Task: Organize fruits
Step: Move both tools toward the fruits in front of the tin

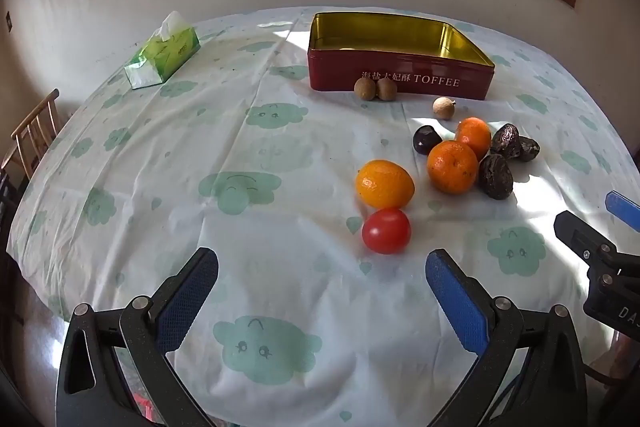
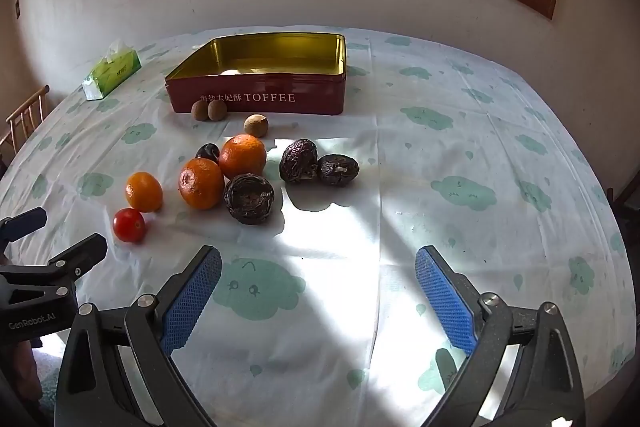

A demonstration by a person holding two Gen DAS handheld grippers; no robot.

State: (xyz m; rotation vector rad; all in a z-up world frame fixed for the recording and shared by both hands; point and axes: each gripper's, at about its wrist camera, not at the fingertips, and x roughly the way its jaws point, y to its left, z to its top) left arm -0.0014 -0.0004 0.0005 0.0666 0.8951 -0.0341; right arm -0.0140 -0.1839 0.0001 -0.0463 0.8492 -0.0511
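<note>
Sitting loose on the table (image 1: 120,187), the fruits cluster in front of the red tin (image 1: 400,79). Cherry tomato (image 1: 386,231), red and glossy, is nearest the near edge, touching a small yellow-orange citrus (image 1: 385,183) just behind it. Two deeper orange mandarins (image 1: 453,167) touch each other, a dark purple round fruit (image 1: 427,140) just beside them. Three wrinkled dark brown fruits (image 1: 496,176) lie toward the right edge side of the cluster, two of them touching. Two brown longans (image 1: 375,89) rest against the tin's front wall, a third pale longan (image 1: 444,108) apart from them, in sun.

Tin is open, gold inside, no lid on it; something pale shows low inside in the right wrist view, cannot tell if object or glare. Front wall reads "TOFFEE" after white Chinese characters. Green tissue pack (image 1: 162,57) sits near the far left edge, tissue sticking up.

Left gripper (image 1: 322,269) is spread wide, nothing held, above the cloth near the tomato. Right gripper (image 2: 318,267) also spread wide, nothing between the pads. "GenRobot.AI" is printed on the left gripper's body in the right wrist view.
</note>
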